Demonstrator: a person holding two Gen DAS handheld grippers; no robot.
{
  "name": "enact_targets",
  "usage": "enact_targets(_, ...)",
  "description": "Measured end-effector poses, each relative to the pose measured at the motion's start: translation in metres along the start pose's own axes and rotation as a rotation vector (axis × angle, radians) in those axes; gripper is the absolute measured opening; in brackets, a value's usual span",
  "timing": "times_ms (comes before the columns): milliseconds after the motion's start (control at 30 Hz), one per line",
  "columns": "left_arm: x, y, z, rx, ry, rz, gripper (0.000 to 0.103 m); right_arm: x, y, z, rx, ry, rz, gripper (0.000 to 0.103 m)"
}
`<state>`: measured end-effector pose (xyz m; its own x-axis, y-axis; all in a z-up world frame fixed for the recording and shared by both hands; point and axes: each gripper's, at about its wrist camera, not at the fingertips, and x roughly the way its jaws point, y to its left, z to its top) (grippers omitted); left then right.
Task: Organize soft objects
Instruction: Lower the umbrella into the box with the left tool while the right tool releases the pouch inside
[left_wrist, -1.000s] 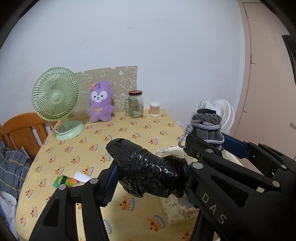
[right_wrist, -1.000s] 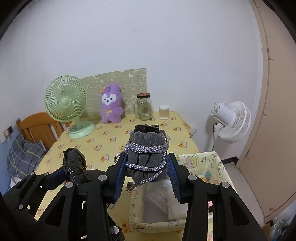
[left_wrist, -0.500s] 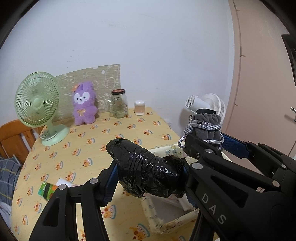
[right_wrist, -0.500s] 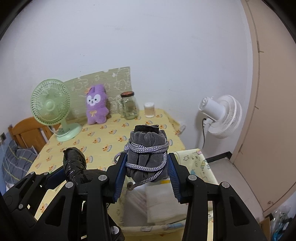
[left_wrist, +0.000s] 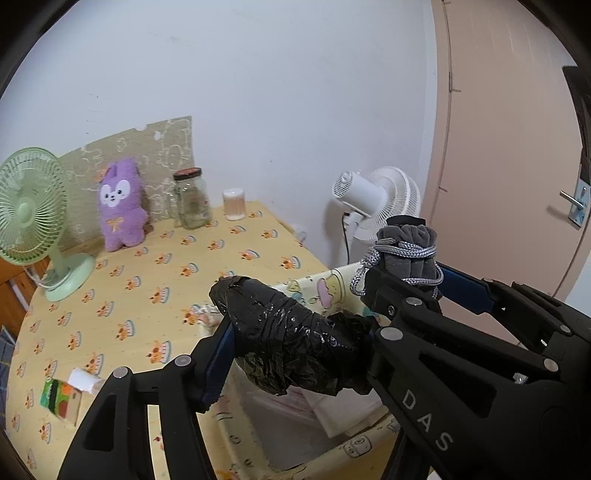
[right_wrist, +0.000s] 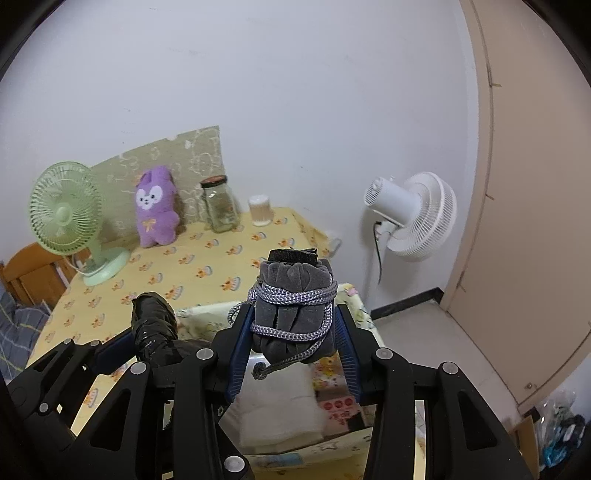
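- the black plastic-wrapped bundle (left_wrist: 291, 343) sits crosswise between the fingers of the left gripper (left_wrist: 295, 354), above the near left part of the fabric storage box (left_wrist: 332, 284); the jaws have just been opening, and the left blue pad now looks to stand slightly off the wrap, though whether the right pad touches cannot be told, since the bundle hides it.
- the grey drawstring pouch (right_wrist: 295, 306), wound with a silver cord, is pinched upright by the right gripper (right_wrist: 293, 332), both blue pads pressed to its sides, above the box's far end.
- the right wrist view shows folded white cloth (right_wrist: 280, 410) lying in the box; the left view mostly hides it behind the bundle.
- only the left view shows a small green carton (left_wrist: 61, 402) near the table's left edge.
- both views show the yellow tablecloth (left_wrist: 147, 295), a purple plush (left_wrist: 120, 206), a green fan (left_wrist: 29, 214), a glass jar (left_wrist: 192, 203) and a white fan (right_wrist: 413, 218) at the far side.
- the box's near wall is cut off by the gripper bodies.
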<state>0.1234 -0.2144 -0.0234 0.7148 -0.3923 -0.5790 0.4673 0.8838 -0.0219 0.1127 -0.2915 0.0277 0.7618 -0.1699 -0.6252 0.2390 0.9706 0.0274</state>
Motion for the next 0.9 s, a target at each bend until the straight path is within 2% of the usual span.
enact_targets(133,0.012,-0.004,-0.002,0.016,0.034,-0.013,0.079,0.008,-0.008,-0.006,0.014,0.025,-0.017,0.047)
enact_targets(200,0.018,-0.004,-0.004,0.017,0.051,-0.016,0.089,0.011,-0.01,-0.008,0.017,0.036,-0.021,0.047)
enact_targets(367,0.025,-0.003,-0.006,0.024,0.085,-0.006,0.1,0.017,-0.011,-0.011,0.016,0.044,-0.014,0.047)
enact_targets(767,0.031,0.017,-0.007,0.036,0.144,0.058,0.1,0.035,0.006,-0.009,0.0,0.062,0.046,0.048)
enact_targets(867,0.031,0.023,-0.007,0.028,0.142,0.074,0.1,0.04,0.011,-0.008,-0.002,0.068,0.068,0.055)
enact_targets(900,0.031,0.024,-0.007,0.026,0.142,0.077,0.1,0.041,0.013,-0.007,-0.004,0.066,0.072,0.061)
